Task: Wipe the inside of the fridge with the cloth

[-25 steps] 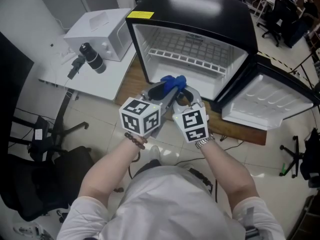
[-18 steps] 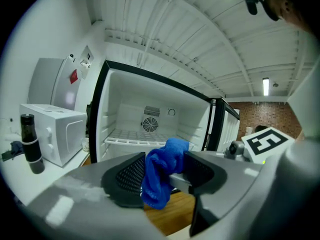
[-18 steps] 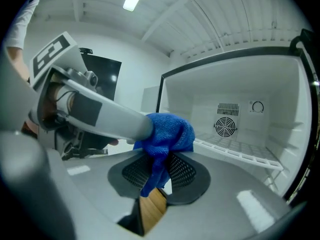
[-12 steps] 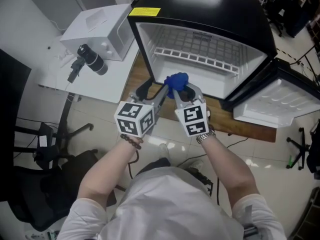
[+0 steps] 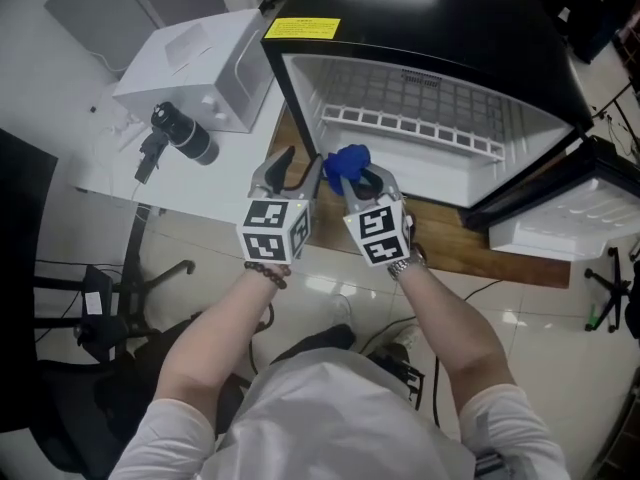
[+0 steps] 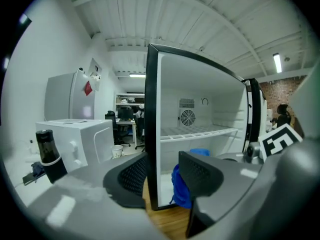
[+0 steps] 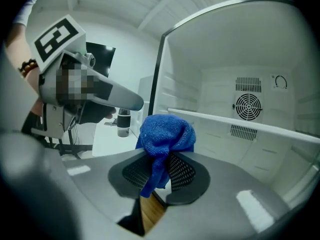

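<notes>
The only writing on the fridge (image 5: 450,8) is a yellow label (image 5: 302,29) at its top front corner, and the print is too small to read. Each of the two grippers carries one cube with black-and-white square markers. Both are held just in front of the fridge's open mouth.

The right gripper (image 5: 358,180) is clamped on the one blue cloth (image 5: 345,163), which bunches above its jaws just outside the fridge. The left gripper (image 5: 297,168) has its jaws apart, and they have just been closing. Nothing is gripped between them.

Inside the fridge there is one white wire shelf (image 5: 410,123). Only the gripper views show the back wall, with one round fan grille (image 7: 248,105). The head view alone shows the wooden board (image 5: 470,238) under the fridge. To the fridge's left it also shows one white box (image 5: 195,68) and one black bottle (image 5: 185,133).
</notes>
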A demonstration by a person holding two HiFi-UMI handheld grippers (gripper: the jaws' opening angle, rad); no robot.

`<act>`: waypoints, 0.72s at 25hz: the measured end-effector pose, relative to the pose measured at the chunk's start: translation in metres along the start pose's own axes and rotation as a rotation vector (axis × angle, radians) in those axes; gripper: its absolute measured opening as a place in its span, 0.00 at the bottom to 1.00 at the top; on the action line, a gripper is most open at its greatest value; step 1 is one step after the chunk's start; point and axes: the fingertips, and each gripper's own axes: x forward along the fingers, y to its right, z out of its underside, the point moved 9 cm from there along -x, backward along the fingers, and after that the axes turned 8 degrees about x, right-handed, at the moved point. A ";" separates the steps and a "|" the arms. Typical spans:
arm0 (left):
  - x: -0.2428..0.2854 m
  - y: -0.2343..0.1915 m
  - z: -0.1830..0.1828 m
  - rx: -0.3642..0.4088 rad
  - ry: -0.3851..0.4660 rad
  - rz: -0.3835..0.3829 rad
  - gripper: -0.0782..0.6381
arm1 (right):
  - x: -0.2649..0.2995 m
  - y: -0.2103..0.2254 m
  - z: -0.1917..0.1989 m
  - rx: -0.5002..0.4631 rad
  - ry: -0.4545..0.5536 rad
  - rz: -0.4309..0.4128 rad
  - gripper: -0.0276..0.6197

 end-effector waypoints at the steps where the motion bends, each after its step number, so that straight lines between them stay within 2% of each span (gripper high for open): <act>1: 0.005 -0.003 0.001 0.010 0.000 -0.003 0.37 | 0.007 -0.001 0.002 -0.003 -0.002 0.001 0.16; 8: 0.032 -0.020 0.009 0.038 0.017 -0.017 0.37 | 0.046 -0.001 0.015 0.000 -0.010 0.011 0.15; 18: 0.045 -0.020 0.010 0.086 0.027 -0.005 0.30 | 0.078 0.004 0.016 -0.019 0.013 0.025 0.15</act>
